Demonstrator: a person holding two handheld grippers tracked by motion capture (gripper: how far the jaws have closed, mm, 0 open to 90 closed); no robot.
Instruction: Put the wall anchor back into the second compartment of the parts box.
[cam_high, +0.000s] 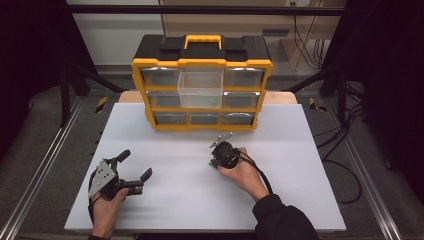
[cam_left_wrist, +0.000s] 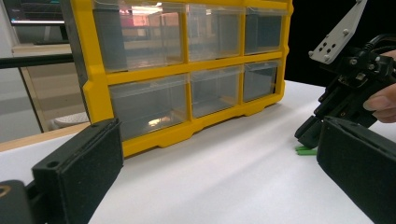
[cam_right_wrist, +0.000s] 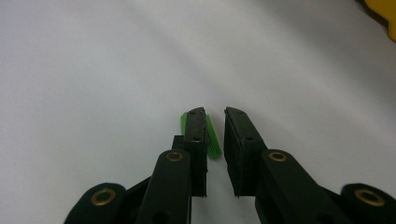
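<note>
A person works two hand-held grippers at a white surface (cam_high: 300, 200) in front of a yellow organiser (cam_high: 202, 92). The right gripper (cam_right_wrist: 214, 114) is tipped down over small green pieces (cam_right_wrist: 212, 135) lying flat on the surface just ahead of the person's right hand (cam_high: 245, 172). Its jaws stand a little apart, one of them resting over the green pieces, with nothing yet clamped; the posture suggests a pick-up is being lined up. One clear drawer (cam_high: 200, 88) in the organiser's middle column sits pulled out toward the person, and something green shows at its bottom, so it is probably left open to receive the pieces. The left gripper (cam_high: 134, 167) lies low at the near left of the surface, well apart from the work, its jaws wide apart and empty, apparently parked out of the way. From its own view the organiser's drawers fill the background, with the right gripper and the green pieces (cam_left_wrist: 306, 150) off to the side.
</note>
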